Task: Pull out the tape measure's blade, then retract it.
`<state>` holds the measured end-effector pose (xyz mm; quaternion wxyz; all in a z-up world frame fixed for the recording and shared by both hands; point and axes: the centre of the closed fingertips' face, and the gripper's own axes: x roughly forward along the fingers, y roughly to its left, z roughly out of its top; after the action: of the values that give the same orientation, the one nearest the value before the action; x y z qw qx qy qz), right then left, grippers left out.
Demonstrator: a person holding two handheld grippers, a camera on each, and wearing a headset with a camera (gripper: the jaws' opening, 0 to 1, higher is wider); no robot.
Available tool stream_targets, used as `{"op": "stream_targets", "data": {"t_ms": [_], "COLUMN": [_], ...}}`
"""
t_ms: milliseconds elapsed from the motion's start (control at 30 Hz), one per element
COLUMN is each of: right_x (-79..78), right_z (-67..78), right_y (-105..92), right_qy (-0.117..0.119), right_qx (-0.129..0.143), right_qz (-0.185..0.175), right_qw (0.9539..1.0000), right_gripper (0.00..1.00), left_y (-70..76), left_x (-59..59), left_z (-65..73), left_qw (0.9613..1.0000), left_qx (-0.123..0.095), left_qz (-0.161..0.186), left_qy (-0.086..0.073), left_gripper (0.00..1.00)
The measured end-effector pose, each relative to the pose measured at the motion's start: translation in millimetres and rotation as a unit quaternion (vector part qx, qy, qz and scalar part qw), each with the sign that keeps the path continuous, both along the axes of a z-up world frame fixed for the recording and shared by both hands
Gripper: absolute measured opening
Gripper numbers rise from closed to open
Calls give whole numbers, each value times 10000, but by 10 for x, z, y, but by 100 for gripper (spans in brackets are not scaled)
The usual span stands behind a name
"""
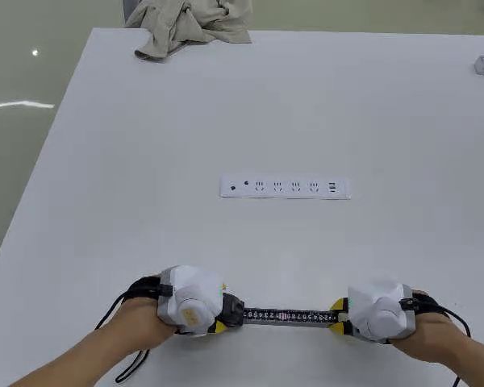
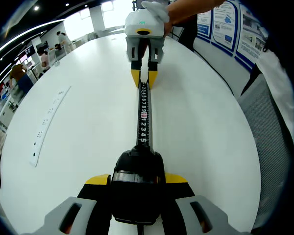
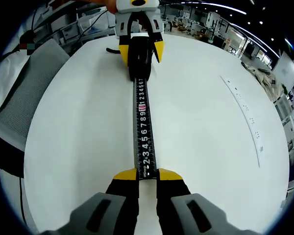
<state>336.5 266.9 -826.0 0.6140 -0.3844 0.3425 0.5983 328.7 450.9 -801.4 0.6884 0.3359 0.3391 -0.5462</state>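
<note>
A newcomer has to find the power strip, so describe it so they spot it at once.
Start at the large white table. Beyond the tape measure stretched along its near edge, the power strip lies flat near the table's middle. It is a long white bar with a row of sockets, unlike the crumpled beige cloth at the far edge.

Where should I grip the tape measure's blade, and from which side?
Take the blade at its free tip, coming end-on from the side opposite the case. It runs out as a thin straight strip, so a tip hold pulls in line with it; the right gripper pinches it there.
</note>
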Motion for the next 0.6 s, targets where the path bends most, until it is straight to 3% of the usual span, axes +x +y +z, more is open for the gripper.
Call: {"op": "stream_targets", "data": {"t_ms": [600], "right_x": [30], "right_z": [3], "right_y": [-282], "right_qy": [-10], "right_qx": [-84], "right_qz": [-141], "right_qw": [9999], "right_gripper": [11], "left_y": [-2], "left_x": [-5], "left_z": [0], "left_qw": [10000], "left_qx": [5], "left_qz": [-2], "left_qy": [-11], "left_gripper": [36]}}
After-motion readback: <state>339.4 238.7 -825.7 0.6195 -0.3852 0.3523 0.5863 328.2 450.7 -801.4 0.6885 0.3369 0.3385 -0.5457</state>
